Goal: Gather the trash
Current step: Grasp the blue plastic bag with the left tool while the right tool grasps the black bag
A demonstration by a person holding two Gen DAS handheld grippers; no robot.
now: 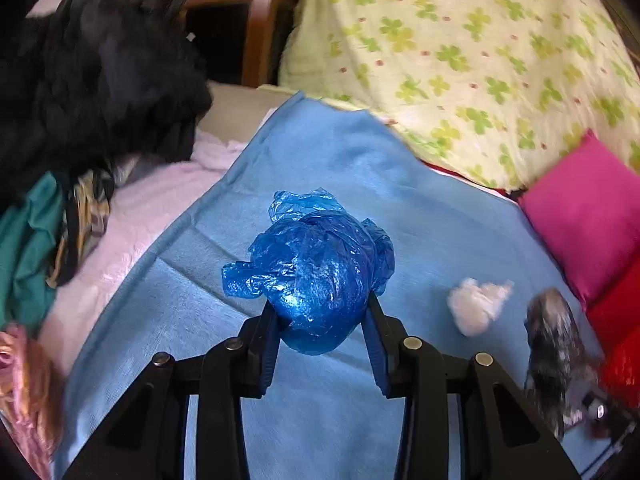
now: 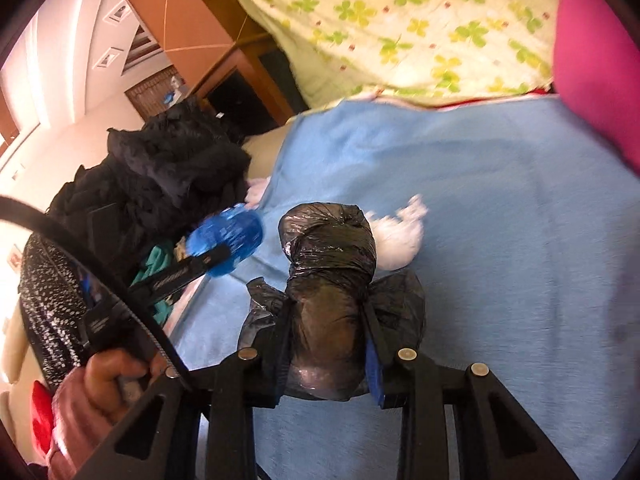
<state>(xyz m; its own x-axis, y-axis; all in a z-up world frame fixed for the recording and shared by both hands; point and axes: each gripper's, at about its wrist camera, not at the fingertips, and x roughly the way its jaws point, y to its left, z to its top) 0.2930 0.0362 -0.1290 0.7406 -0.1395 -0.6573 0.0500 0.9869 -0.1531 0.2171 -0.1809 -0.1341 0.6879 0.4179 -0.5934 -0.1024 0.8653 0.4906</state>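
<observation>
My left gripper point(image 1: 322, 312) is shut on a crumpled blue plastic bag point(image 1: 316, 268), held a little above the light blue sheet point(image 1: 192, 300). My right gripper point(image 2: 328, 316) is shut on a wadded black plastic bag point(image 2: 330, 276). A white crumpled tissue point(image 1: 478, 304) lies on the sheet to the right of the blue bag; in the right wrist view the tissue point(image 2: 400, 232) shows just behind the black bag. The black bag point(image 1: 554, 344) appears blurred at the right edge of the left wrist view. The left gripper with the blue bag point(image 2: 228, 240) shows at the left of the right wrist view.
A heap of black clothing point(image 1: 96, 80) sits at the left with green fabric point(image 1: 24, 248) under it. A clover-patterned quilt point(image 1: 480, 52) lies at the back, and a pink cushion point(image 1: 584, 212) at the right. A hand point(image 2: 108, 384) grips the left tool.
</observation>
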